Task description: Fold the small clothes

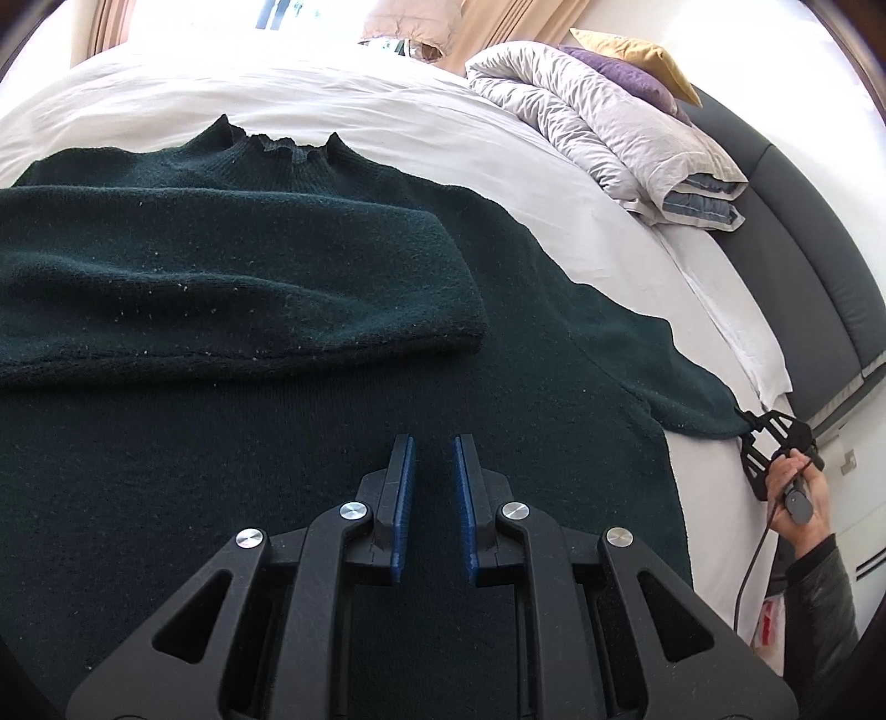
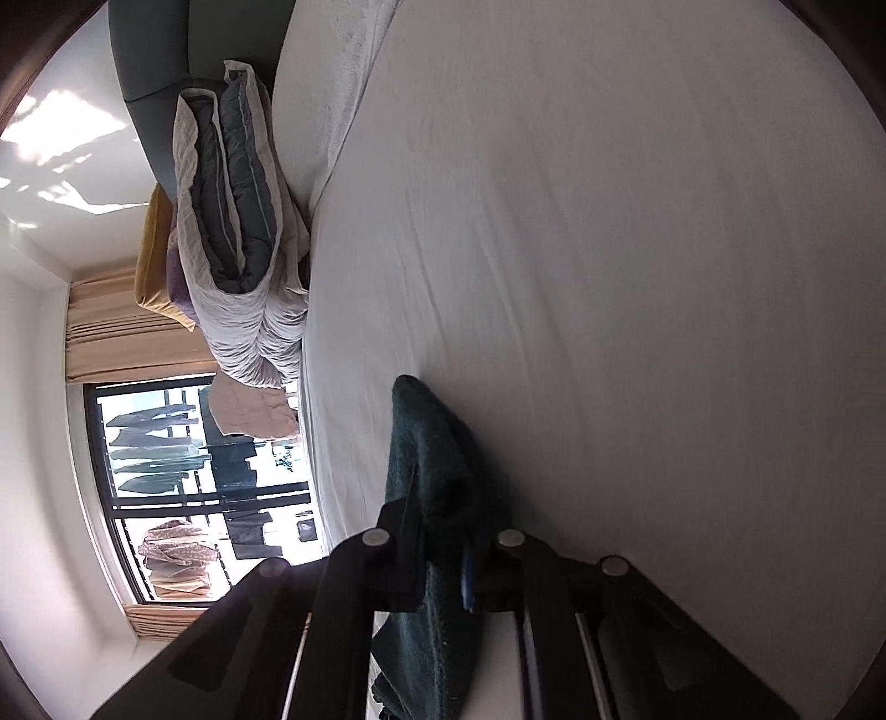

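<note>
— Furniture ahead of the fingers? 
— White-sheeted bed (image 1: 387, 111) filling most of the view, with a dark padded headboard (image 1: 803, 266) off to the right. Folded grey-and-white duvet (image 1: 609, 127) beside it, purple cushion (image 1: 631, 72) and mustard cushion (image 1: 637, 47) behind.
— Windows, light?
— Bright daylight beyond the bed's far edge. Beige curtains (image 2: 127, 338) framing a dark-barred window (image 2: 183, 476), laundry hanging outside. White walls (image 2: 39, 443).
</note>
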`<state>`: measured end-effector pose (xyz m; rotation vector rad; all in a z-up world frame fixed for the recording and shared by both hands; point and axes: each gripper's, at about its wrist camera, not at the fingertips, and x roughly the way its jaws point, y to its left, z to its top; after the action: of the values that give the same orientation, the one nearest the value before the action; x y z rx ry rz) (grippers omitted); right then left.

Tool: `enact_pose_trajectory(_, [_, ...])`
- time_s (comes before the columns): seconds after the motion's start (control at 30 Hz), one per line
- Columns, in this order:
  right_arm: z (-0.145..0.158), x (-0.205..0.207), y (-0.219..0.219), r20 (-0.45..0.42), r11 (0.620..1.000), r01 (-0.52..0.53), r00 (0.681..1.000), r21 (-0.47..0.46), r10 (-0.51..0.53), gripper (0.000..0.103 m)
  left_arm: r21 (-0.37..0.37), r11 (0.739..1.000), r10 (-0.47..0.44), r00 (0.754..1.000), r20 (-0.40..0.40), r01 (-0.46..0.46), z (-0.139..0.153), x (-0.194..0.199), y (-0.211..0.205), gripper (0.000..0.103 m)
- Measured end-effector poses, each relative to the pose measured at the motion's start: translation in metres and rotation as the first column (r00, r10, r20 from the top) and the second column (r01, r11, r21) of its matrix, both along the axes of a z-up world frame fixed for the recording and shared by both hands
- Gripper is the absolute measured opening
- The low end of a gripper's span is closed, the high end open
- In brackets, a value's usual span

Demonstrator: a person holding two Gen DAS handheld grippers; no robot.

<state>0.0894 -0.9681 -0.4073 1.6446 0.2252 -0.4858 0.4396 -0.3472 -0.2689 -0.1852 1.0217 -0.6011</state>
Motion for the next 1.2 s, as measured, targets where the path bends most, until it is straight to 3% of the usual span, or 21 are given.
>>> enact_pose_trajectory(0.27, [0.038,0.014,0.011,-0.085,0.982,-0.043,0.996,-0.182,0.027,0.009,-0.018,1.0,0.016,1.0,-0.001,-0.016,0.001,0.006,0.012,0.014])
enact_pose_trajectory(0.37, [0.072,0.031,0.028,-0.121,0.947,-0.103,0.99,-0.305,0.069,0.009,-0.028,0.999,0.029,1.0,0.007,-0.029,0.005,0.011,0.019,0.014])
enact_pose_trajectory(0.43, [0.101,0.051,0.049,-0.148,0.902,-0.169,0.982,-0.397,0.119,0.009,-0.042,0.998,0.039,0.999,0.015,-0.039,0.011,0.015,0.024,0.014])
enact_pose_trajectory(0.57, [0.158,0.105,0.119,-0.206,0.746,-0.323,0.946,-0.582,0.249,0.009,-0.079,0.996,0.054,0.998,0.025,-0.052,0.023,0.023,0.035,0.014])
enact_pose_trajectory(0.7, [0.199,0.164,0.229,-0.299,0.493,-0.482,0.864,-0.725,0.405,0.009,-0.127,0.99,0.056,0.998,0.021,-0.053,0.04,0.037,0.046,0.014])
enact_pose_trajectory(0.77, [0.203,0.188,0.287,-0.358,0.364,-0.542,0.81,-0.757,0.464,0.009,-0.153,0.987,0.055,0.998,0.021,-0.051,0.049,0.042,0.052,0.028])
enact_pose_trajectory(0.83, [0.196,0.209,0.336,-0.42,0.259,-0.593,0.758,-0.762,0.499,0.009,-0.211,0.975,0.069,0.998,0.005,-0.066,0.057,0.048,0.061,0.076])
enact_pose_trajectory(0.93, [0.178,0.228,0.388,-0.476,0.17,-0.646,0.692,-0.744,0.543,0.009,-0.303,0.949,0.073,0.996,-0.058,-0.088,0.062,0.061,0.071,0.083])
enact_pose_trajectory(1.03, [0.167,0.232,0.415,-0.51,0.116,-0.667,0.659,-0.736,0.554,0.009,-0.342,0.936,0.037,0.99,-0.135,-0.082,0.059,0.073,0.071,0.083])
enact_pose_trajectory(1.13, [0.162,0.231,0.439,-0.56,0.031,-0.676,0.634,-0.736,0.533,0.009,-0.394,0.916,-0.001,0.981,-0.194,-0.077,0.059,0.082,0.071,0.083])
enact_pose_trajectory(1.2, [0.156,0.23,0.447,-0.578,0.003,-0.683,0.621,-0.731,0.53,0.009,-0.416,0.905,-0.019,0.971,-0.237,-0.084,0.057,0.09,0.073,0.083])
